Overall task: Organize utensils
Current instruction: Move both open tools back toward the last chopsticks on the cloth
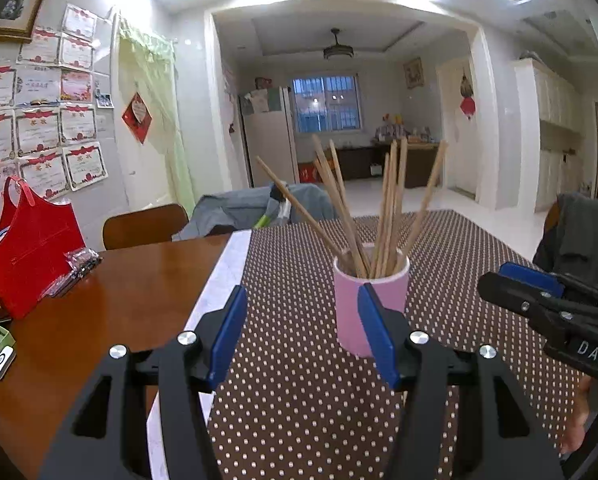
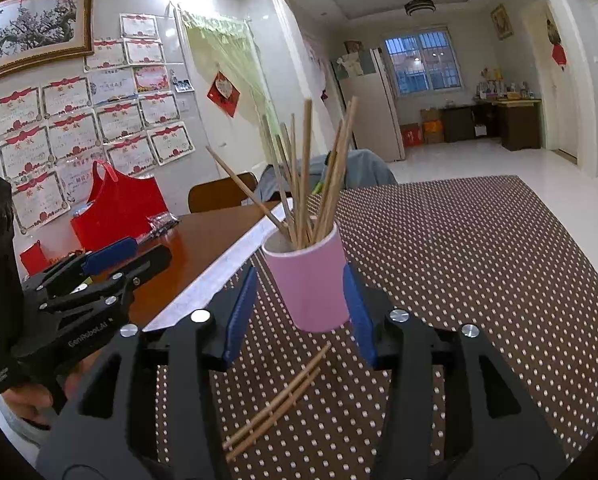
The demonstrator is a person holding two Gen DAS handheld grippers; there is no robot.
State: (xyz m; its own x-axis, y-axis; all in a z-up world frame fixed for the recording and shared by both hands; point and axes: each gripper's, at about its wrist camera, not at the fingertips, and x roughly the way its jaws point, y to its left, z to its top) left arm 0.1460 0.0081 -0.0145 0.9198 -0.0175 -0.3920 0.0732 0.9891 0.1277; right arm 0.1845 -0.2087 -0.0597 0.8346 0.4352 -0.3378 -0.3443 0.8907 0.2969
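Both cameras ride low over the table (image 1: 119,292), each looking forward and slightly down between its own tool's fingers. The left view faces the pink cup (image 1: 373,300) close up; the right sees it (image 2: 311,280) from the other side, equally near. They share the cup, the dotted cloth (image 2: 459,280) and the far room

A pink cup (image 2: 309,280) of chopsticks (image 2: 305,184) stands beyond open jaws; 2 loose chopsticks (image 2: 277,404) lie below.
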